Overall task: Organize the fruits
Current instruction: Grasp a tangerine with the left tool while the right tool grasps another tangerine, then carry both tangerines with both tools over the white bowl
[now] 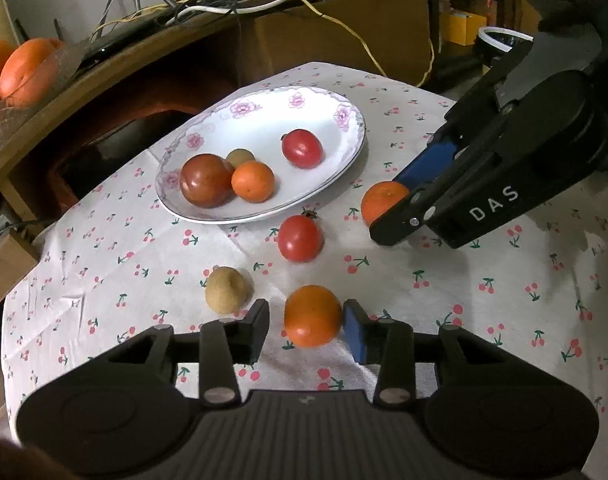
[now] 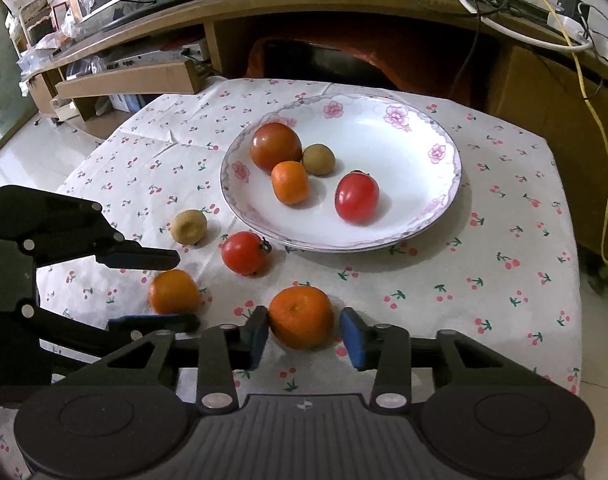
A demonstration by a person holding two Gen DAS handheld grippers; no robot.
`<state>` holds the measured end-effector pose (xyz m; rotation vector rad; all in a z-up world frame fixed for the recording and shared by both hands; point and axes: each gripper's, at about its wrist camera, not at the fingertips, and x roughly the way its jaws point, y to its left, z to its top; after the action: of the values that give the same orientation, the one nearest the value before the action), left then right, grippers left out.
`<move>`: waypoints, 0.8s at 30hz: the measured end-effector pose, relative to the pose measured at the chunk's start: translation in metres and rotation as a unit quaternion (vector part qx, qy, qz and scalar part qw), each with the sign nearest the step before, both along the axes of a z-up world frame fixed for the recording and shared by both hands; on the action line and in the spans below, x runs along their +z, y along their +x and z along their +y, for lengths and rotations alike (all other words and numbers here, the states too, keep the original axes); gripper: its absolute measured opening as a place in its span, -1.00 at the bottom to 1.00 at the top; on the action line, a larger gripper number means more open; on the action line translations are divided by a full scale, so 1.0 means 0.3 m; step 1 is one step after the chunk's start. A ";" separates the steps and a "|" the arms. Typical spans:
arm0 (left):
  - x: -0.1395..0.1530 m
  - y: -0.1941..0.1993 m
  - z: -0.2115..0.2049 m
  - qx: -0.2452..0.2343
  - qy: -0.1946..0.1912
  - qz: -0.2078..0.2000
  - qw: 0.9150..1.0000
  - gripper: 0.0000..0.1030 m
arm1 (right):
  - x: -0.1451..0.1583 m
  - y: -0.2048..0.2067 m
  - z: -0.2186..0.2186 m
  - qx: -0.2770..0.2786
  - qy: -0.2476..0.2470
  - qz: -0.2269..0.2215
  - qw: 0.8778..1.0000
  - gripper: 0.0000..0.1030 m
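- Left wrist view first: the tabletop [image 1: 484,320], under its cherry-print cloth, carries everything, and the flowered plate [image 1: 264,120] sits toward 11 o'clock with four fruits already in it.
- We hold the left hand-held gripper [image 1: 306,326] with its jaws apart around one orange [image 1: 312,316], which rests on the cloth at 6 o'clock; neither pad clearly presses it.
- We hold the right hand-held gripper [image 2: 304,332] apart too, astride a second orange [image 2: 301,322]; its left pad seems to touch the peel, the right pad stands just clear.
- A loose tomato [image 1: 300,238] lies between the oranges and the plate, and a small brown fruit [image 1: 228,290] at 9 o'clock of our left orange.
- We judge the step as grasping: both pairs of jaws must next close gently, then lift and carry toward 12 o'clock to the plate, clear of the tomato.
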<state>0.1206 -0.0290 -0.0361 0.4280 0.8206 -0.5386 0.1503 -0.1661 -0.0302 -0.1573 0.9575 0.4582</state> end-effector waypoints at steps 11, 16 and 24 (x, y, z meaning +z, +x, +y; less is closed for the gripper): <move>0.030 0.010 -0.010 0.018 -0.021 0.015 1.000 -0.33 | 0.041 -0.001 -0.003 -0.004 0.016 -0.002 1.000 -0.35; 0.100 0.029 -0.004 0.028 -0.047 -0.009 0.998 -0.33 | 0.086 0.002 0.003 -0.003 0.028 -0.020 0.999 -0.35; 0.136 0.137 -0.012 0.057 -0.058 -0.031 0.996 -0.33 | 0.107 0.063 -0.002 -0.029 0.025 -0.043 0.998 -0.35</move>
<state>0.1616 -0.0325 0.0046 0.2882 0.7447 -0.4615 0.1693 -0.1666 0.0020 -0.1027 0.8641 0.4186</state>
